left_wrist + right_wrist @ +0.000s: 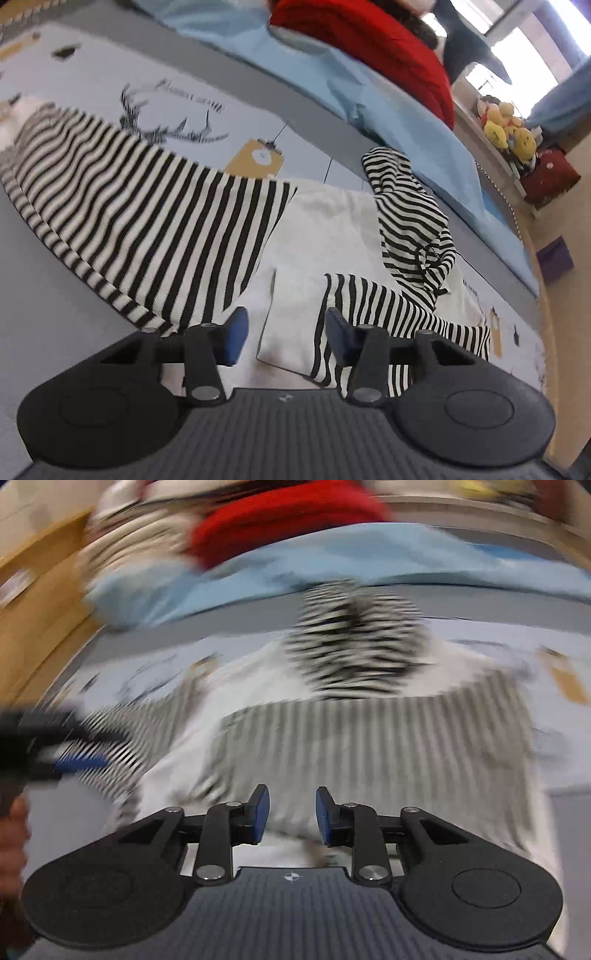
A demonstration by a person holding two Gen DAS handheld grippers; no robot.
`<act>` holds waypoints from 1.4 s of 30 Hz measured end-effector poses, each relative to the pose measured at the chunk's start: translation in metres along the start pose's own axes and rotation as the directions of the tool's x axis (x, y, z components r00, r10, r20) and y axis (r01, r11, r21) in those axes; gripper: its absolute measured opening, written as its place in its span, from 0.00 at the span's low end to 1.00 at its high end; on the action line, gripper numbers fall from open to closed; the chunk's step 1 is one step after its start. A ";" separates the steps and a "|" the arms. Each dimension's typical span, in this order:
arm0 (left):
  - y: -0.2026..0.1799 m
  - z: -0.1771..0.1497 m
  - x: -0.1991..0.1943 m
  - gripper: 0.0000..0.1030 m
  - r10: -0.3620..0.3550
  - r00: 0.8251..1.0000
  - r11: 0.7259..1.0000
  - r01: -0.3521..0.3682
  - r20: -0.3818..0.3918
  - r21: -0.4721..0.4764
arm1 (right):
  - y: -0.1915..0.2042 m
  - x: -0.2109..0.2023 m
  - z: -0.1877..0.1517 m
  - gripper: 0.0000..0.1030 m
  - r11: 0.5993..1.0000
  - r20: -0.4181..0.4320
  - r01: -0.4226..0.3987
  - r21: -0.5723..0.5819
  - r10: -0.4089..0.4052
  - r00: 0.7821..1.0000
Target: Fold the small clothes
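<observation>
A small black-and-white striped garment with white panels lies on a printed mat. In the left wrist view its striped body is folded over at the left, a white part lies in the middle and a striped sleeve runs along the right. My left gripper is open and empty, low over the white part's near edge. In the blurred right wrist view the striped garment lies ahead, with a bunched striped part behind. My right gripper is open and empty. The left gripper shows at the left edge.
The printed mat has a grey border. Behind it lie a light blue cloth and a red cloth. Yellow plush toys sit on a shelf at the right. A wooden edge runs at the left.
</observation>
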State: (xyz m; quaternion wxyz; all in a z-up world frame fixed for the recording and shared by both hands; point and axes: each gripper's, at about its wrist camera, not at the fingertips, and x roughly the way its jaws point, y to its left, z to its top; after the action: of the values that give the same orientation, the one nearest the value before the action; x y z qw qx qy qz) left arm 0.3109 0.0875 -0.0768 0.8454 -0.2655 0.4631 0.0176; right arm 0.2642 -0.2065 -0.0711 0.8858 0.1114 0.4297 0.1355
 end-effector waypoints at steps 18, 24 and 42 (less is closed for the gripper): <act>-0.063 -0.017 0.062 0.03 0.208 0.978 0.927 -0.203 0.016 0.315 | -0.176 0.004 -0.045 0.31 0.691 -0.071 0.138 0.710 -0.125 0.990; -0.061 -0.008 0.054 0.03 0.190 0.981 0.944 -0.191 0.029 0.269 | -0.174 -0.011 -0.052 0.32 0.601 -0.131 0.154 0.784 -0.082 0.988; -0.061 -0.019 0.069 0.05 0.167 0.986 0.942 -0.156 -0.010 0.297 | -0.193 -0.001 -0.070 0.04 0.423 -0.098 0.136 0.896 -0.112 0.989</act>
State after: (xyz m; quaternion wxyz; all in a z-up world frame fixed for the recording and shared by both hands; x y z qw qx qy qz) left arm 0.3522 0.0116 -0.1132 0.8630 -0.0976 0.4955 0.0127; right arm 0.2362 -0.3822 -0.1732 0.6929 0.5319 0.4529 -0.1782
